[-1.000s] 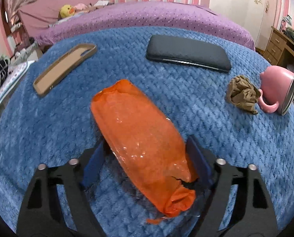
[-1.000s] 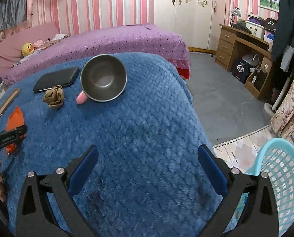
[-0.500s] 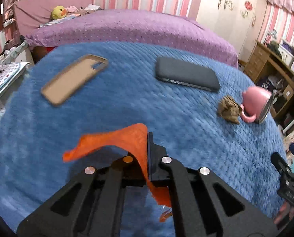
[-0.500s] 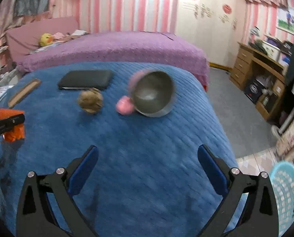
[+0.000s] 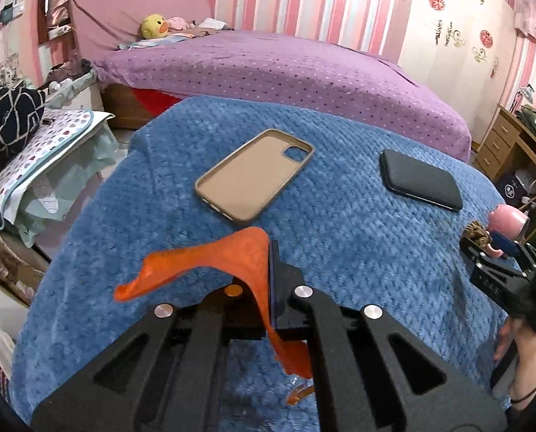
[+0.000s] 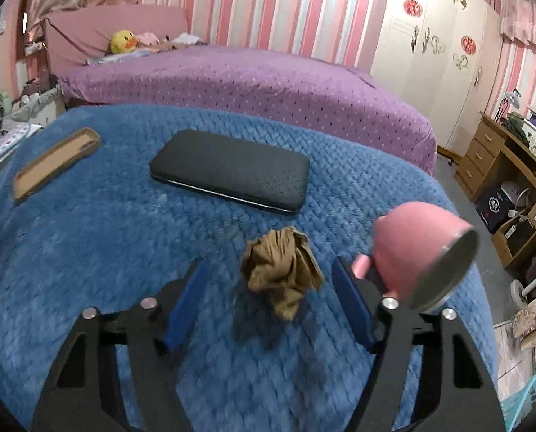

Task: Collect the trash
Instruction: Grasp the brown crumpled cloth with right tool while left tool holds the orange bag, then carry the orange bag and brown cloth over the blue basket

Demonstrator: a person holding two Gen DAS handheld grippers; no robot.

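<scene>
Pink-striped walls and a purple bed (image 5: pixel 285 72) form the background; nearer the cameras a blue quilted blanket (image 5: pixel 339 237) covers the work surface. On the blanket, from largest to smallest: a black phone (image 6: pixel 232 171) at the far centre of the right wrist view; a tan phone case (image 5: pixel 255 174) lying open side up to its left, well apart from it; a pink mug (image 6: pixel 417 252) tipped on its side at the right; and a crumpled brown wrapper (image 6: pixel 280 270) just left of the mug. The left gripper (image 5: pixel 269 288) has its jaws pressed together on an orange plastic wrapper (image 5: pixel 210 259), which hangs lifted clear of the blanket, drooping on both sides of the pinch. The right gripper (image 6: pixel 268 284) has just been closing; its blue pads (image 6: pixel 185 302) stand on either side of the brown wrapper without touching it. A light blue basket (image 6: pixel 523 401) appears at the lower right edge.
</scene>
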